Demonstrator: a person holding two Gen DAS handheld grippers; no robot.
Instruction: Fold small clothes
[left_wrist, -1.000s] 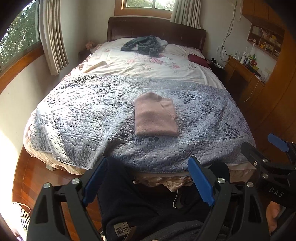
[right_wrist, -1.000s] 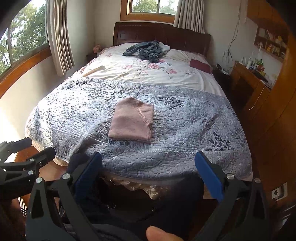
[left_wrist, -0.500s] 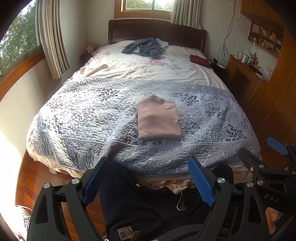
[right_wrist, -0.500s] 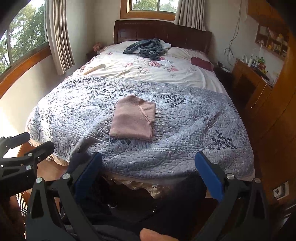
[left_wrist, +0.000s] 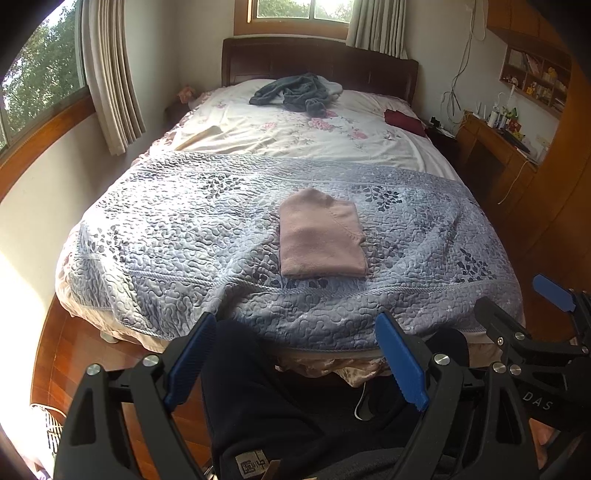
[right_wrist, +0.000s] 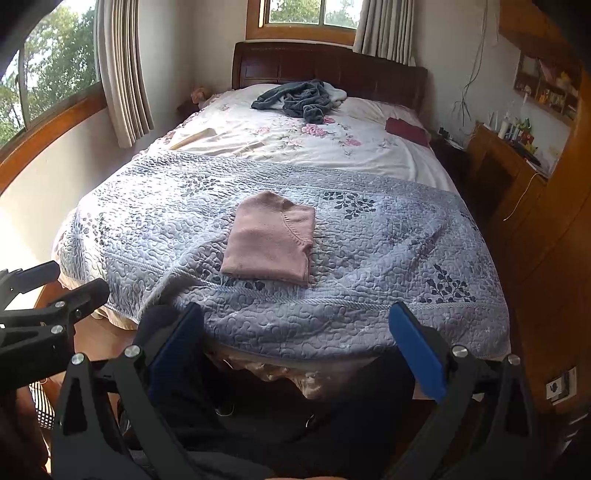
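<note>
A pink garment (left_wrist: 320, 235) (right_wrist: 271, 240) lies folded into a neat rectangle on the grey-blue quilt (left_wrist: 177, 236) (right_wrist: 388, 258), near the foot of the bed. My left gripper (left_wrist: 295, 358) is held back off the foot edge, open and empty, well short of the garment. My right gripper (right_wrist: 295, 347) is likewise open and empty beyond the bed's edge. Each gripper shows at the side of the other's view: the right gripper (left_wrist: 524, 314), the left gripper (right_wrist: 55, 284).
A crumpled dark grey-blue garment (left_wrist: 295, 92) (right_wrist: 299, 98) lies by the wooden headboard, and a folded dark red cloth (left_wrist: 404, 122) (right_wrist: 406, 131) at the far right of the floral sheet. A wooden desk (left_wrist: 495, 144) stands right. Dark-trousered legs fill the foreground.
Both grippers have drawn back and risen slightly, so the bed looks a little farther away. The folded pink garment has not moved. Both stay open.
</note>
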